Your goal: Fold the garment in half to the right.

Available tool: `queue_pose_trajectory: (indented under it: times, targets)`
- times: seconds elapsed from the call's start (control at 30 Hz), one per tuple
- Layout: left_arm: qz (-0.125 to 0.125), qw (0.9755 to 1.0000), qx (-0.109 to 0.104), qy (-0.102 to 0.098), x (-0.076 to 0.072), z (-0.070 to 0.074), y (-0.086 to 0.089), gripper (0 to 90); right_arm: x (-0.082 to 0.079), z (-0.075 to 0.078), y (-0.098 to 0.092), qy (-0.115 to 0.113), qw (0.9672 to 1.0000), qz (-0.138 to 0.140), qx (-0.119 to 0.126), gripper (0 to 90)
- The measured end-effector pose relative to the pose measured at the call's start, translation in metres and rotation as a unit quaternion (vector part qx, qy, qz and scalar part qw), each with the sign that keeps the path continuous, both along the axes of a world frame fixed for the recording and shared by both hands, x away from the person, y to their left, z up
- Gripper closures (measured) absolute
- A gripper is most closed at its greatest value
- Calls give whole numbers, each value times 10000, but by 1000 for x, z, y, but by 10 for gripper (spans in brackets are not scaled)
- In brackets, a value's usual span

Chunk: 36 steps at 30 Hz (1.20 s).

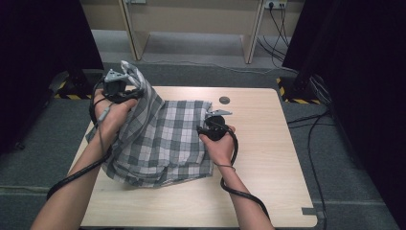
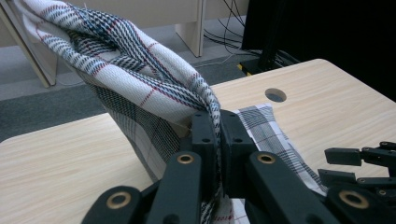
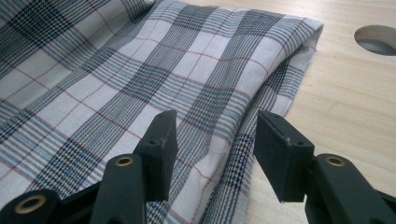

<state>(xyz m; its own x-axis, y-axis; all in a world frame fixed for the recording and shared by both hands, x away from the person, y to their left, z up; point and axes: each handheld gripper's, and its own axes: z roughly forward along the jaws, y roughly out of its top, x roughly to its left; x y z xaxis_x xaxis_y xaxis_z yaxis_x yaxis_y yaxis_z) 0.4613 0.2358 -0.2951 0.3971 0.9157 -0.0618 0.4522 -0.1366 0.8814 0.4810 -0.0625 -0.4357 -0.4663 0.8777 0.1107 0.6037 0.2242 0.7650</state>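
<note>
Two claws are working one plaid cloth [image 1: 163, 139]. The left claw [image 2: 212, 126] is clenching a bunched fold of it and holding that part raised above the surface [image 1: 268, 158], while the rest is lying spread near the left side of the surface. The right claw [image 3: 215, 140] is hanging released, jaws apart just over the cloth's right edge, pinching nothing. Beyond it, a round hole [image 3: 378, 39] is sitting in the surface. Risk, as I judge it: pulling with the left claw alone could be dragging the loose cloth sideways and rumpling the flat layers, since nothing is pinning the right edge.
</note>
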Motion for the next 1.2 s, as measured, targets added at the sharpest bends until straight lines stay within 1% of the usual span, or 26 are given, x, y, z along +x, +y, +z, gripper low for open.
queue_pose_trajectory:
  times: [0.07,0.1,0.2,0.3,0.47,0.73,0.97,1.07,1.2]
  targets:
    - [-39,10000,6,5,0,0,-6,857,-1,-3,-4,28,10000,-9,-70,502]
    - [-39,10000,6,5,0,0,-6,857,-1,-5,-6,44,9999,-17,-90,506]
    - [-81,10000,-7,16,1,-1,-14,857,-2,-10,-9,139,9999,-30,-94,525]
    - [-100,9999,-9,26,2,-1,-18,857,-2,-15,-10,205,9997,-14,-139,535]
    - [-148,9999,-25,47,4,-3,-28,857,-3,-19,-10,263,9996,-7,-143,540]
    - [-185,9998,-52,88,8,-6,-38,856,-5,-20,-10,266,9995,32,-138,541]
    - [-231,9997,-67,80,11,-9,-48,856,-6,-20,-12,251,9996,41,-122,542]
    - [-252,9996,-74,86,11,-10,-50,856,-7,-19,-13,238,9997,9,-79,543]
    - [-296,9995,-87,78,12,-11,-58,856,-8,-14,-16,168,9998,12,-58,543]
